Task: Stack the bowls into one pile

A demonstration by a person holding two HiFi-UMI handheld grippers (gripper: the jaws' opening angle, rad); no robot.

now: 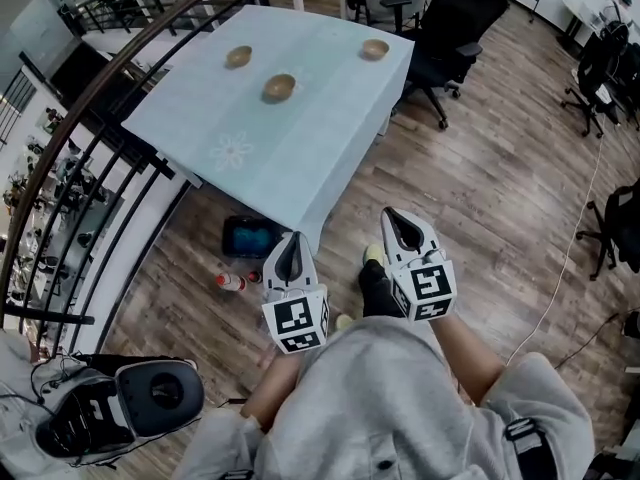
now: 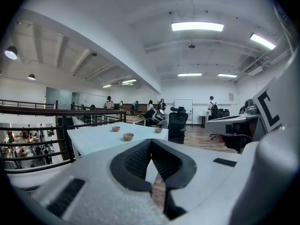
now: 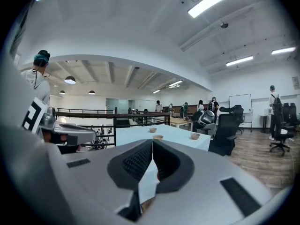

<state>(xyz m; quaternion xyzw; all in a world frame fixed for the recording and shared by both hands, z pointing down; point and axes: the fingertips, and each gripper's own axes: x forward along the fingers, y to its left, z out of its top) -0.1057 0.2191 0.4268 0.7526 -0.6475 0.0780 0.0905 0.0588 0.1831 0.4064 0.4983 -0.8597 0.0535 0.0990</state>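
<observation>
Person [image 1: 400, 408]: grey top fills the bottom of the head view; one dark shoe [image 1: 375, 288] on the wood floor [image 1: 500, 198], between the two grippers.
Left gripper [image 1: 293, 240]: clenched, pads meeting, nothing between them; held over the floor, short of the near corner of the table [image 1: 300, 158].
Right gripper [image 1: 396, 215]: clenched as well, empty; just beside the left one, also short of the table.
Table: pale blue cloth with a flower print near its left edge.
Middle bowl [image 1: 279, 88]: brown, mid-table, nearest the grippers.
Left bowl [image 1: 238, 56]: far side, towards the railing [image 1: 110, 98].
Right bowl [image 1: 374, 49]: far right corner, near a black chair [image 1: 450, 28].
Pile: not made; all three bowls sit upright, each well apart from the others.
Under table: dark blue bag [image 1: 250, 236], possibly; a small red-and-white item [image 1: 230, 281] beside it, too small to name.
Bottom left: black-and-white headset [image 1: 130, 403] near the railing.
</observation>
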